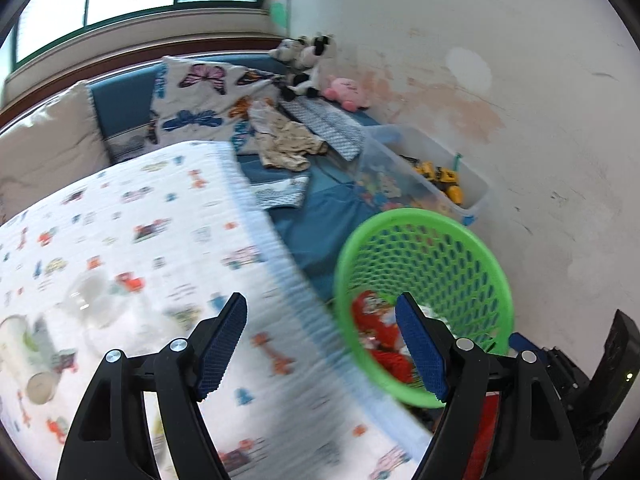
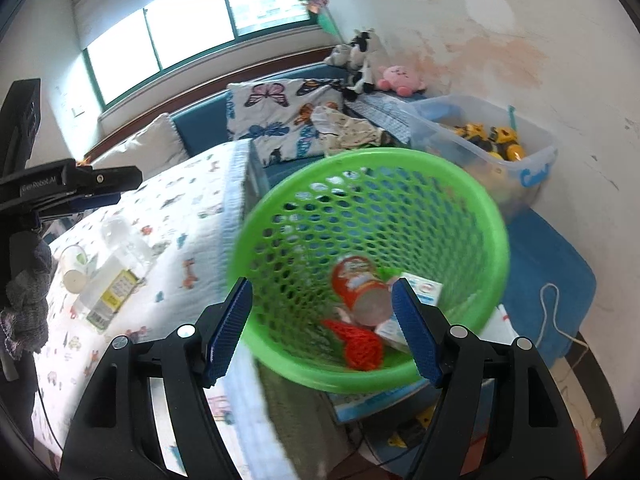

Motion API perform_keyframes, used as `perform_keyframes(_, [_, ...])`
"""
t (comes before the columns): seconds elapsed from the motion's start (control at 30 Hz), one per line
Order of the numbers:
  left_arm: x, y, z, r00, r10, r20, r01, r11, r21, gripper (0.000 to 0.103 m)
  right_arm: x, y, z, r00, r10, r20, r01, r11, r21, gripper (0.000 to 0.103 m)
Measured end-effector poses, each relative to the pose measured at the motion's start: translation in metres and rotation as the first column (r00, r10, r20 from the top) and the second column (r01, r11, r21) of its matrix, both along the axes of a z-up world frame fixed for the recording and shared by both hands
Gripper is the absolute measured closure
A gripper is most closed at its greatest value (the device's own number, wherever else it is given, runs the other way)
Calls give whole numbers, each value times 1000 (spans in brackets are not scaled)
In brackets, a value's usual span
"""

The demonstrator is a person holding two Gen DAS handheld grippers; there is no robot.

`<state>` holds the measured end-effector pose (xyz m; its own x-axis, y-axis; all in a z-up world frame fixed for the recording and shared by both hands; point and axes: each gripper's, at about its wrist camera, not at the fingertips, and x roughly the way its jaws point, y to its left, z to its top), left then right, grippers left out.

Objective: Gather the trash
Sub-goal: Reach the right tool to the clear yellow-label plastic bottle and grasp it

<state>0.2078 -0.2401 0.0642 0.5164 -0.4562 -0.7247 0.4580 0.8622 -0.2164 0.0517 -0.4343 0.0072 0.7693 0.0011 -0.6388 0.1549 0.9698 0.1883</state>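
One green basket [image 2: 460, 208], one red can [image 2: 356, 280] inside, two bottles [image 2: 116, 264] on the bed; both hand-held grippers [image 2: 322, 332] apart, empty.

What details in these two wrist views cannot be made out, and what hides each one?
- Left wrist: the clear plastic bottle on the bed is smeared by motion blur.
- Right wrist: the green mesh plastic basket has its near rim blurred.
- Right wrist: the white carton is partly hidden by the right gripper.
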Motion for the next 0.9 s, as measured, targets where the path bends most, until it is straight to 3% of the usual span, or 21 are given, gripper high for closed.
perform_keyframes(0.4, [-6, 111, 7, 983, 178, 31, -180, 983, 45, 29, 34, 80, 10, 982, 186, -17, -186, 982, 45, 31])
perform_keyframes(0.9, [-10, 217, -5, 934, 356, -7, -355, 934, 47, 29, 104, 156, 17, 934, 349, -81, -325, 920, 220, 31])
